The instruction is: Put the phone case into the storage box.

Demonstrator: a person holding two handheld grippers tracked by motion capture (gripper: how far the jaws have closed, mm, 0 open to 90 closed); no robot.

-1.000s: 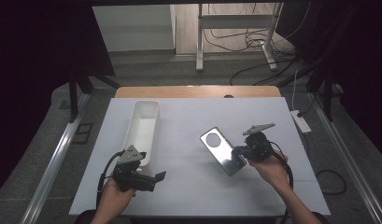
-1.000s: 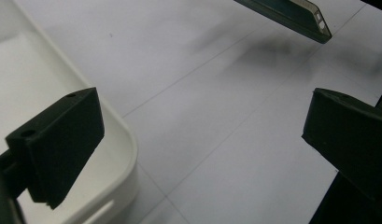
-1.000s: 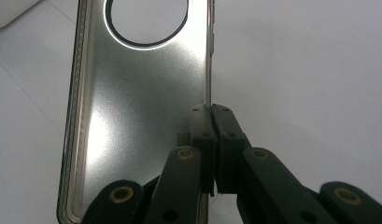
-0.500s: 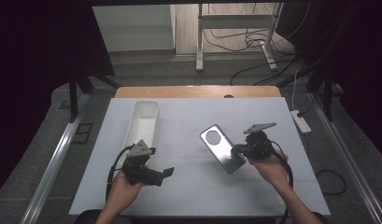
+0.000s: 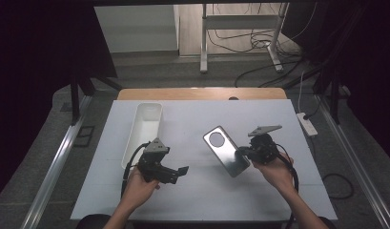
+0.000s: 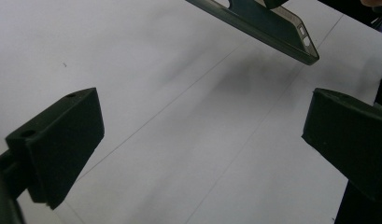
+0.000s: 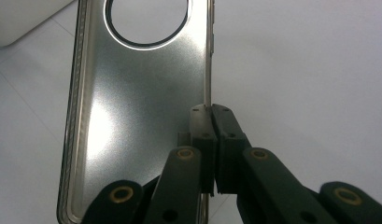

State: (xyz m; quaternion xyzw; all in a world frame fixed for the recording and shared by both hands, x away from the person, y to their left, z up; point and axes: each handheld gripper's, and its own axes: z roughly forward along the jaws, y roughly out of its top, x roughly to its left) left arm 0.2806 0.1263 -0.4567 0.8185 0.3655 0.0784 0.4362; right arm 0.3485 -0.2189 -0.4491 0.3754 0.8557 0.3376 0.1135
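The right gripper [image 5: 245, 153] had its jaws pressed together on the long side wall of a grey phone case [image 5: 226, 150], pinching the thin edge between the two pads, as the right gripper view showed with the case [image 7: 137, 116] rising ahead of the jaws and its round camera opening at the far end. In the high view the case sat right of the middle of the white tabletop [image 5: 207, 200], slanted, with the round opening toward the far left and its near end by the right hand [image 5: 277, 171]. The left gripper view showed the case [image 6: 268, 21] tilted with a shadow beneath it; whether any part of it touched the tabletop could not be told. The left gripper [image 5: 180, 172], held in the left hand [image 5: 138, 186], lay low over the near left part of the tabletop with its jaws standing wide apart around nothing, pointing toward the case but well short of it. A white oblong tray [image 5: 146, 125] stood on the left side of the tabletop, just beyond the left gripper.
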